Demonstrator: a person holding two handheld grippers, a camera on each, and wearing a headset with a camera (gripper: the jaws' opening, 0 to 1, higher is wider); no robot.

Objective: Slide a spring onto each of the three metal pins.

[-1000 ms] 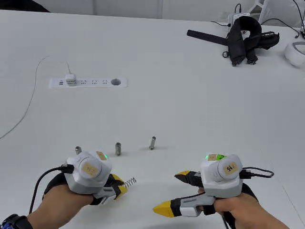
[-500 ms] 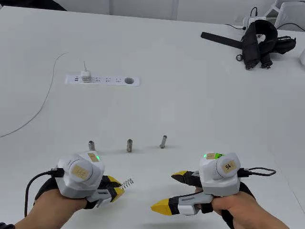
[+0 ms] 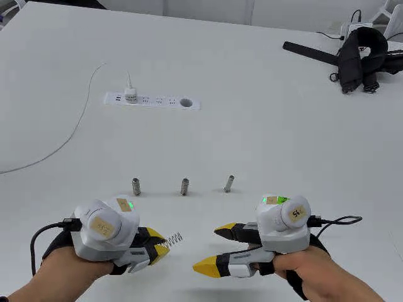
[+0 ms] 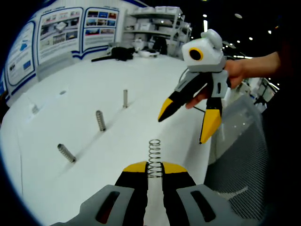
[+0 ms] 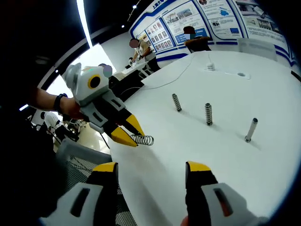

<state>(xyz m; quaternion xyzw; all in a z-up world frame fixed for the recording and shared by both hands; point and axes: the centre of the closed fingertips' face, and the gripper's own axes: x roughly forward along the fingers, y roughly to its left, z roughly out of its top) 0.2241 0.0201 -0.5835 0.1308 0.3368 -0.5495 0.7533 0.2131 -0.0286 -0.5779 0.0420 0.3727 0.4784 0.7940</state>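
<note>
Three metal pins stand in a row on the white table. The left pin [image 3: 136, 186] and the middle pin [image 3: 184, 186] each carry a spring. The right pin [image 3: 229, 183] is bare [image 5: 251, 130]. My left gripper [image 3: 160, 246] is shut on a loose spring [image 3: 171, 239], which sticks out past its yellow tips [image 4: 154, 154] toward the pins, a short way in front of the row. My right gripper [image 3: 211, 248] is held open beside it with nothing between its jaws [image 5: 150, 167], pointing left toward the spring [image 5: 142, 139].
A white power strip [image 3: 152, 100] with a plugged charger [image 3: 130, 95] and a trailing cable lies beyond the pins. A black strapped device [image 3: 360, 53] rests at the far right. In the right gripper view, people stand in the background by wall posters.
The head camera has turned left, so the table shifts right in the picture. Both grippers keep nearly the same pose, and the left one still holds the spring.
</note>
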